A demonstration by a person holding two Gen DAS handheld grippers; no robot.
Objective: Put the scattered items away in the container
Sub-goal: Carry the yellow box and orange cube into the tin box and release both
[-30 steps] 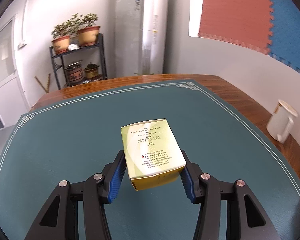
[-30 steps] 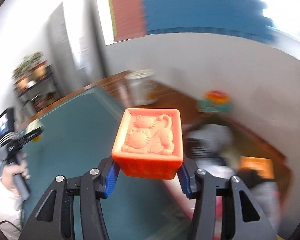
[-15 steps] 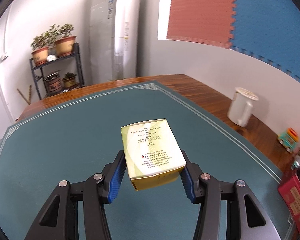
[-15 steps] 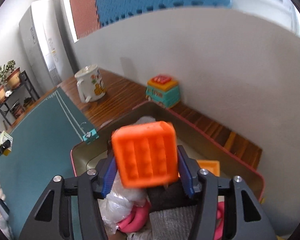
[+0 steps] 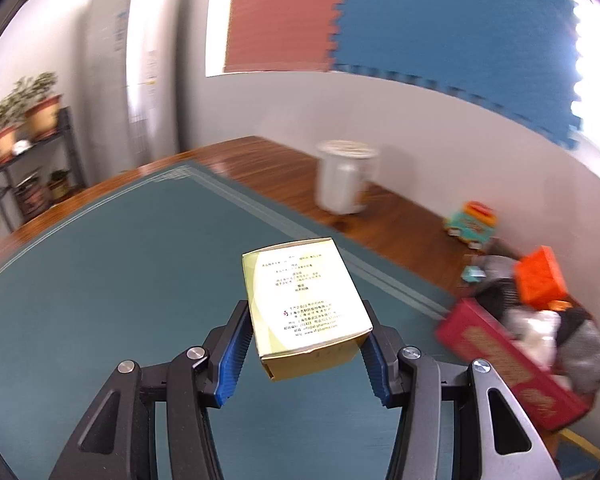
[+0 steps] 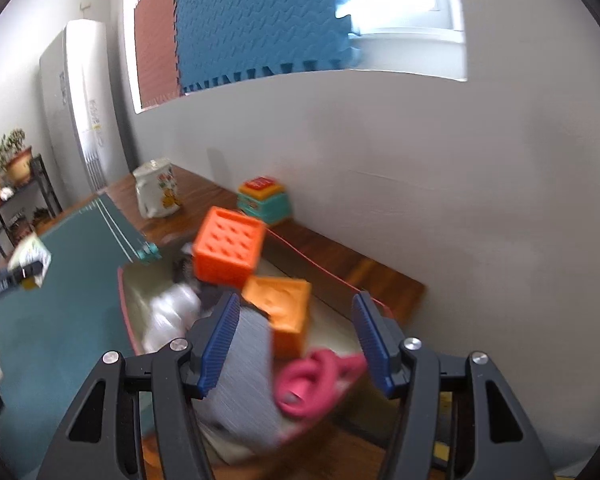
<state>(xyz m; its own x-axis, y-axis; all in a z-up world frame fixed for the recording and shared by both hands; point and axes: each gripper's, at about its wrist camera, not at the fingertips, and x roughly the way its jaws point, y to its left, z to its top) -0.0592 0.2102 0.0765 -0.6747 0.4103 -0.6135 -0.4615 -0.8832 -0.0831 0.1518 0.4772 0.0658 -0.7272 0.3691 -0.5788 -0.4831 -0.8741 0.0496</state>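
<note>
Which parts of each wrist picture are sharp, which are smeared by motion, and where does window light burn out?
Left wrist view: the yellow box and the left gripper are sharp; the mug and red container are smeared; glare burns out the top right. Right wrist view: the right gripper is crisp, the container's contents, such as the orange block, are blurred, and the window is overexposed.

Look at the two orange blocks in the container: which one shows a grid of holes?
The higher orange block, nearer the mug, shows the grid of holes. The lower orange block, beside the pink item, shows a raised picture instead.
</note>
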